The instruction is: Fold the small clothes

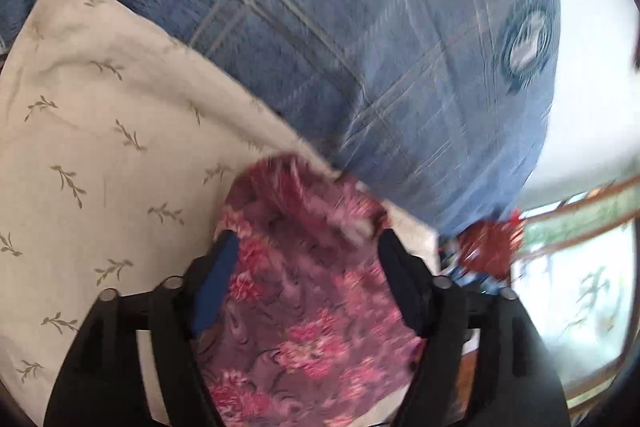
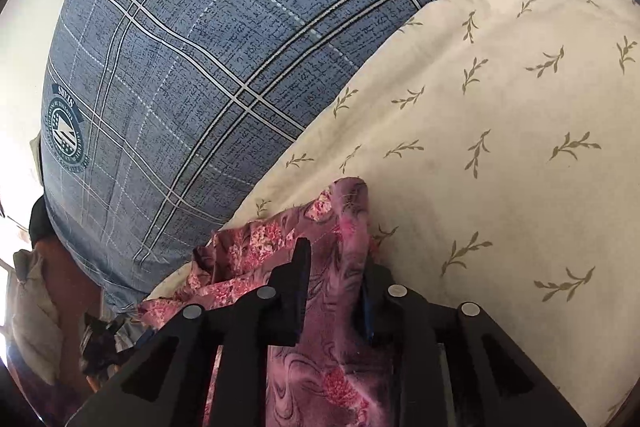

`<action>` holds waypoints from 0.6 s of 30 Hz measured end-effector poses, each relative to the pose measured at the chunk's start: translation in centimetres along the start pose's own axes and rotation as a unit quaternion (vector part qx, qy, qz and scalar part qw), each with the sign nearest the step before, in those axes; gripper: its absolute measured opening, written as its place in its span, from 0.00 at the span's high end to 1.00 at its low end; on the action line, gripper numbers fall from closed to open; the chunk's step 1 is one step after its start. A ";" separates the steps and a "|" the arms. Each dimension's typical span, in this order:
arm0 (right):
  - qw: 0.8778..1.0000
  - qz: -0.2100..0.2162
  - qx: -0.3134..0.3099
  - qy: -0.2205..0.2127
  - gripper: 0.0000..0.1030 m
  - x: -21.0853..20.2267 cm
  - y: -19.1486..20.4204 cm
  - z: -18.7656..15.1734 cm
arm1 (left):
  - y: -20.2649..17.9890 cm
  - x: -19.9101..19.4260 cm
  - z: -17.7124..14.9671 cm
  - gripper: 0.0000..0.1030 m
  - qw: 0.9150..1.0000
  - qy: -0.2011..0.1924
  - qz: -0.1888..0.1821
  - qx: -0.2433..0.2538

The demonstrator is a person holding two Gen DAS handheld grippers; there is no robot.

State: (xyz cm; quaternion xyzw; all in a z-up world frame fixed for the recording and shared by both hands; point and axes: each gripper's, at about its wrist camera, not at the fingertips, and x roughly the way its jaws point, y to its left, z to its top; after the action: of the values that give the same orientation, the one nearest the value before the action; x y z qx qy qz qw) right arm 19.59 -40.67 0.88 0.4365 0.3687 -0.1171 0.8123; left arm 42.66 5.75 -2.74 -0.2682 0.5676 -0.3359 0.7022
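Note:
A small garment of purple-pink floral cloth (image 1: pixel 304 307) lies on a cream bedsheet printed with leaf sprigs (image 1: pixel 100 147). My left gripper (image 1: pixel 307 253) hangs over it with its jaws wide apart. The cloth is spread between the fingers and the pads do not press on it. In the right wrist view the same cloth (image 2: pixel 248 255) is bunched on the sheet (image 2: pixel 500 147). My right gripper (image 2: pixel 336 263) has its jaws a narrow gap apart, and a strip of the cloth runs loose through that gap.
A big blue plaid pillow (image 1: pixel 360 27) (image 2: pixel 200 67) lies just beyond the garment, along the sheet's far side. A red bunched thing (image 1: pixel 492 243) and a window (image 1: pixel 580 287) are at the right. Wooden furniture and clutter (image 2: pixel 68 287) sit beside the bed.

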 end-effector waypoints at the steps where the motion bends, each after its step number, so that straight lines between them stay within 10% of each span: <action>1: 1.000 -0.010 -0.008 -0.003 0.88 0.2 0.3 0.0 | -0.4 1.0 -0.2 0.27 0.999 0.009 0.028 0.013; 6: 0.997 0.000 -0.051 -0.053 0.97 -1.4 3.1 1.0 | -2.4 4.8 0.0 0.83 0.990 0.025 0.120 0.064; 10: 0.995 0.028 0.001 -0.101 0.97 -2.7 2.0 3.0 | -1.3 6.3 1.5 0.95 0.984 0.013 0.174 0.034; 14: 0.995 -0.085 0.045 0.020 0.92 2.1 -0.9 3.1 | 0.9 5.7 2.0 0.99 0.986 0.011 0.164 -0.037; 18: 0.997 -0.054 0.032 -0.037 0.89 -1.7 -0.5 1.2 | -1.6 2.4 -0.7 0.98 0.986 0.006 0.162 0.029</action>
State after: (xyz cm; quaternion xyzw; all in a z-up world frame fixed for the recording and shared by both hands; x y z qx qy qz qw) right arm 18.80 -42.16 2.18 0.4369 0.3578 -0.1888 0.8034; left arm 42.07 2.91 -3.18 -0.1500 0.5975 -0.2359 0.7515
